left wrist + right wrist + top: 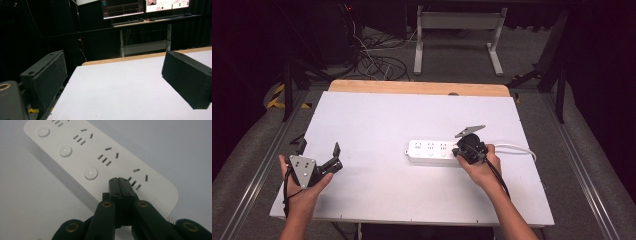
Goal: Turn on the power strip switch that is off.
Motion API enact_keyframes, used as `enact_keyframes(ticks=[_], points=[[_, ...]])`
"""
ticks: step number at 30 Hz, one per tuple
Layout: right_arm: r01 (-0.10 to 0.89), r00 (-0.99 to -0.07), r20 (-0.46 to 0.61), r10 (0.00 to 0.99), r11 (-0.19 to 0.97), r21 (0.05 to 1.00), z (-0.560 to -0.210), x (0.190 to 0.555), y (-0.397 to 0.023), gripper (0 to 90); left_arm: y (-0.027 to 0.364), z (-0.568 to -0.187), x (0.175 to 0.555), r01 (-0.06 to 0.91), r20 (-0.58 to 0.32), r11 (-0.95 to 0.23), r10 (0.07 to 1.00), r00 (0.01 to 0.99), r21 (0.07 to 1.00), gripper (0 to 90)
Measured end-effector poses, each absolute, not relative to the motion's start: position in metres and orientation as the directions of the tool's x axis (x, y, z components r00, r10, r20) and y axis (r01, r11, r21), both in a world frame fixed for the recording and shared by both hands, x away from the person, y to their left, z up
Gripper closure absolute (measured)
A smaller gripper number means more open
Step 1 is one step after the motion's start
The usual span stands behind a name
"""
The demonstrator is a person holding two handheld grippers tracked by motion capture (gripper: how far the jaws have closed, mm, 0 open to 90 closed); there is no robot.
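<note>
Hands come in from the near edge of the white table (377, 200), one gripper in each. The left gripper (318, 150) sits at the table's near left corner, jaws wide apart with nothing between them, pointing away over bare surface. The right gripper (119, 181) has its jaws pressed flat together, holding nothing, and their joined tip stands right over the last button of the power strip (82, 152), the one nearest the cord end; whether it already touches, I cannot tell. That strip lies right of the table's middle, its long axis running left to right, its white cord (517, 148) trailing off to the right. The right hand (482, 167) is at the strip, the left well apart, so the coming press looks like the right's, straight down onto that button.
</note>
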State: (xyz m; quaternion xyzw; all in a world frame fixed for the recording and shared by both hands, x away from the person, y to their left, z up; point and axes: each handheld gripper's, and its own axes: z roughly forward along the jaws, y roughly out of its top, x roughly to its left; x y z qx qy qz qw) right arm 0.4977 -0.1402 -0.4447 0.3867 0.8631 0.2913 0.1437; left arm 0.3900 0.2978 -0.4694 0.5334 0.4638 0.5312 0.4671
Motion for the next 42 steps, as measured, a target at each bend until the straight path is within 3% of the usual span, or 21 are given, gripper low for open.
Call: enact_keyframes(ticks=[18,42], points=[[0.621,-0.636,0.075,0.768,0.451,0.641,-0.4501,0.4990,-0.1504,90.0,0.2985,-0.4697,0.3895,0.001,0.136,-0.136,0.991,0.003,0.991,6.6],[0.626,-0.634,0.071,0.770,0.457,0.632,-0.4503,0.5000,-0.1498,90.0,0.2993,-0.4699,0.3889,0.004,0.137,-0.137,0.991,0.000,0.991,7.0]])
